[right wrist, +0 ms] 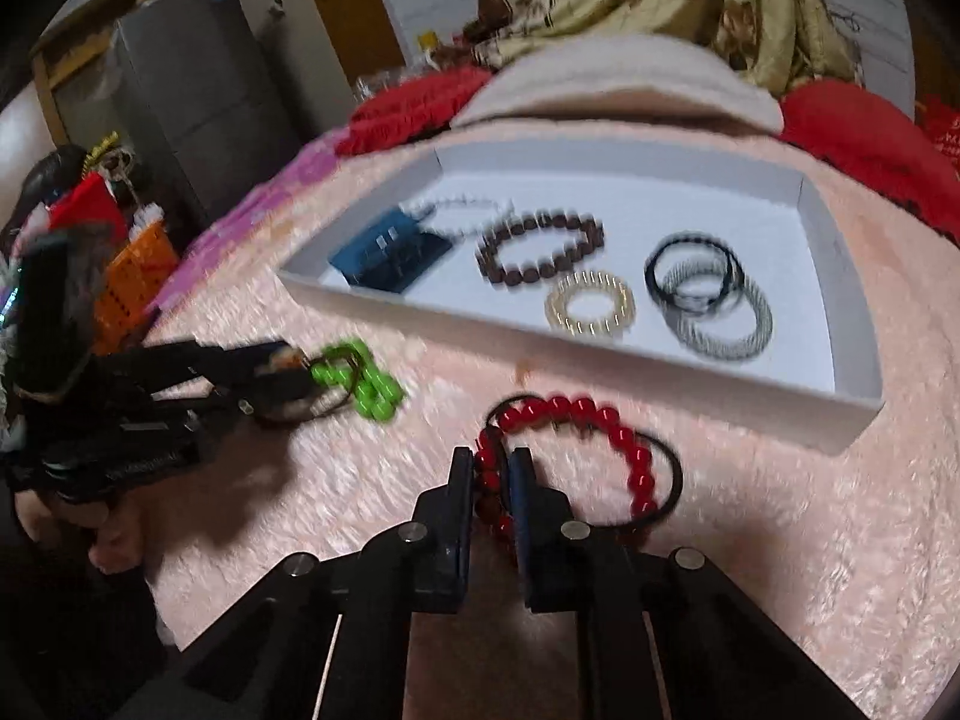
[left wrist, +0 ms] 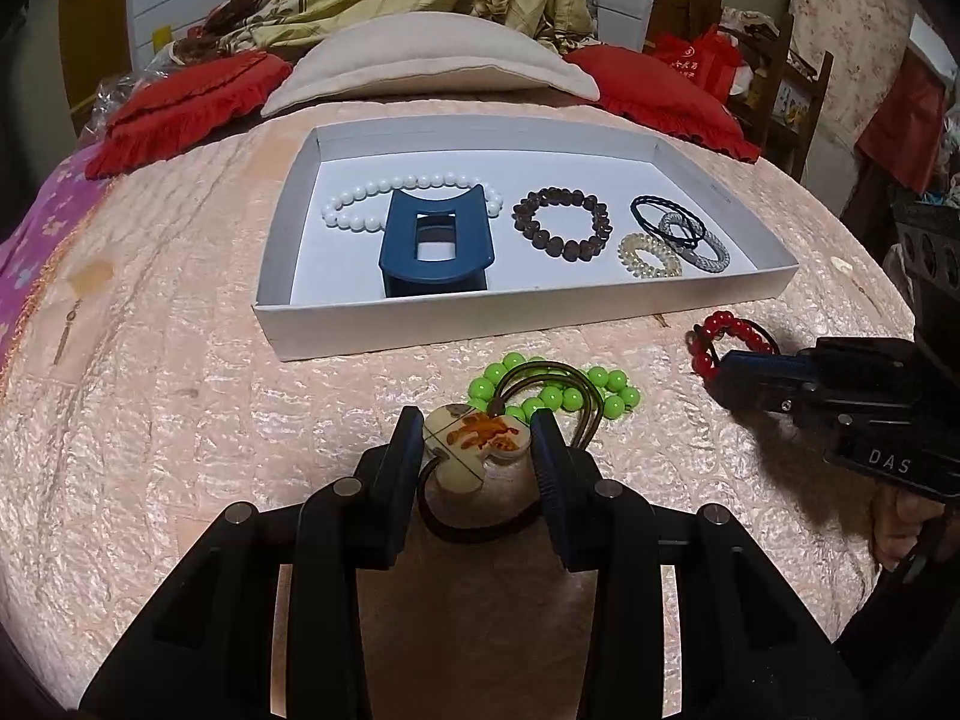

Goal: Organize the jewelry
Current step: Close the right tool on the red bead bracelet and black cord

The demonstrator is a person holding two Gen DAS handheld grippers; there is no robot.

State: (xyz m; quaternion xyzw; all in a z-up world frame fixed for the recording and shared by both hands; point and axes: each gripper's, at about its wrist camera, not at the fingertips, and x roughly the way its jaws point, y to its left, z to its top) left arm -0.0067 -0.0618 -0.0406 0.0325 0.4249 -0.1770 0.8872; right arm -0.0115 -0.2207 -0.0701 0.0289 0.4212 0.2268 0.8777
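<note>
My left gripper (left wrist: 477, 414) is shut on a cream flower-shaped charm (left wrist: 474, 441) with orange marks, fixed to a brown hair tie that lies on the pink bedspread. Just beyond it rests a green bead bracelet (left wrist: 564, 399). In the right wrist view my right gripper (right wrist: 491, 456) is shut on the near left part of a red bead bracelet (right wrist: 624, 444), which lies with a black band in front of the white tray (right wrist: 660, 372). The left wrist view shows that gripper (left wrist: 729, 363) at the red bracelet (left wrist: 714, 324).
The tray (left wrist: 480, 330) holds a white bead string (left wrist: 384, 186), a blue hair claw (left wrist: 435, 240), a brown bead bracelet (left wrist: 564, 222), a clear coil tie (left wrist: 651, 255) and dark hair ties (left wrist: 684, 228). Red cushions (left wrist: 186, 102) and a beige pillow (left wrist: 432, 60) lie behind.
</note>
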